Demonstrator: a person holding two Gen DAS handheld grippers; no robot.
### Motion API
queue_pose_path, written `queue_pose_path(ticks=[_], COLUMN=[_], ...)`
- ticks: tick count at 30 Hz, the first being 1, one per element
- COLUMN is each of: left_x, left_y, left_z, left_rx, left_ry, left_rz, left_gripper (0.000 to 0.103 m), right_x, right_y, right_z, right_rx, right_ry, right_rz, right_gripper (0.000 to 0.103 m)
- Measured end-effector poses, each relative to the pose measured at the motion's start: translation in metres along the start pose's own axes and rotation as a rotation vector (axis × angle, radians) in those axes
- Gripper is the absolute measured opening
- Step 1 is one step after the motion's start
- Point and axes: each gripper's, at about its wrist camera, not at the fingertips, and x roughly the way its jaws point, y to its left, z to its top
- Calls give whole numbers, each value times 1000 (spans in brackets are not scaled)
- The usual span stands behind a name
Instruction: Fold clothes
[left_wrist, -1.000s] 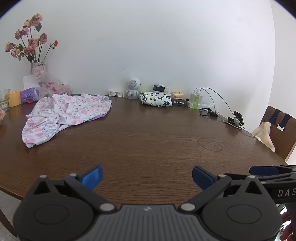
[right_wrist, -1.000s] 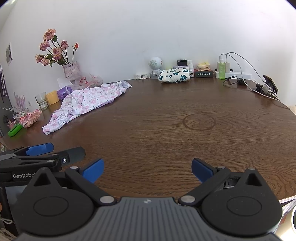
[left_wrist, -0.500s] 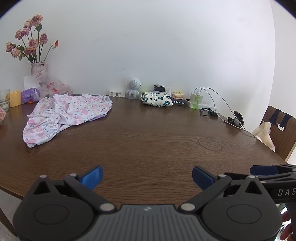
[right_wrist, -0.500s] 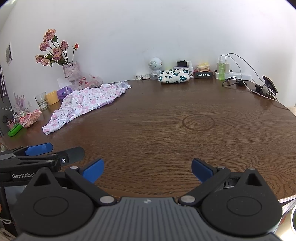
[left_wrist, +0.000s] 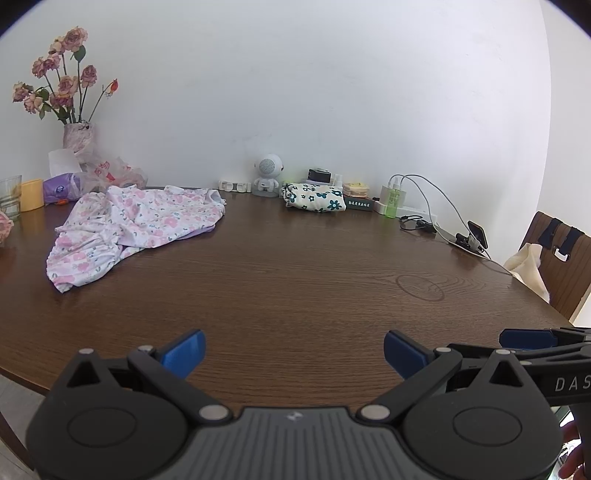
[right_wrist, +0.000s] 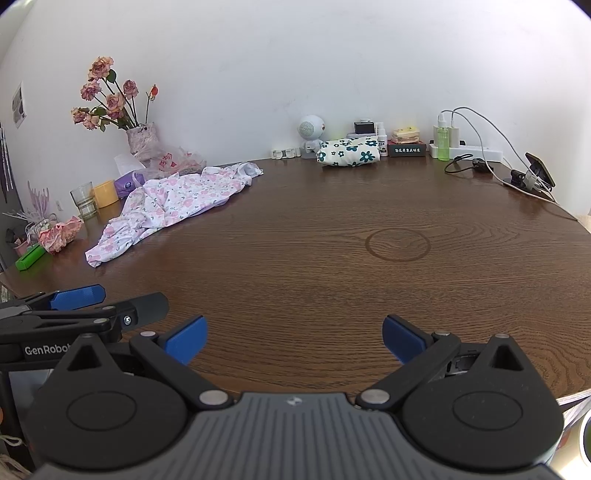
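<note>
The round dark-brown wooden counter (left_wrist: 295, 280) is seen to fill most of both views, much as it was a second ago; in the left wrist view everything is shifted very slightly rightward against the earlier picture, and no object on the counter is found to have been moved.

The crumpled white garment with pink flowers (left_wrist: 133, 229) is spread unfolded on the counter, well to the left of the pale ring-shaped mark in the wood grain (right_wrist: 398, 244) and far from both grippers. It is touched by neither.

The left gripper (left_wrist: 293, 350) is held low over the near edge of the counter, on the near side of the ring mark, with its blue-tipped jaws spread wide and nothing between them. The right gripper (right_wrist: 294, 338) is held likewise beside it, its jaws released and bare; each gripper is caught at the edge of the other's view.

Beyond the ring mark, against the white wall, a folded white cloth with dark teal flowers (right_wrist: 349, 151) is laid. To its left a small white round-headed robot figure (right_wrist: 311, 136) is stood upright, and farther left a vase of dried pink roses (left_wrist: 75, 138) is placed behind the garment.
</note>
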Motion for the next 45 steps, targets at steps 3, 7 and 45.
queue_pose_path(ticks=[3, 7, 45], left_x=[0, 0, -2], left_y=[0, 1, 1], left_z=[0, 0, 1], left_rx=[-1, -1, 7], left_ry=[0, 1, 0], left_rz=[0, -1, 2], left_gripper=[103, 103, 103], right_x=[0, 0, -2], right_y=[1, 1, 1], right_z=[0, 1, 0], right_rx=[-1, -3, -12], right_ry=[-1, -1, -7], right_rz=[-1, -1, -2], right_gripper=[103, 103, 103])
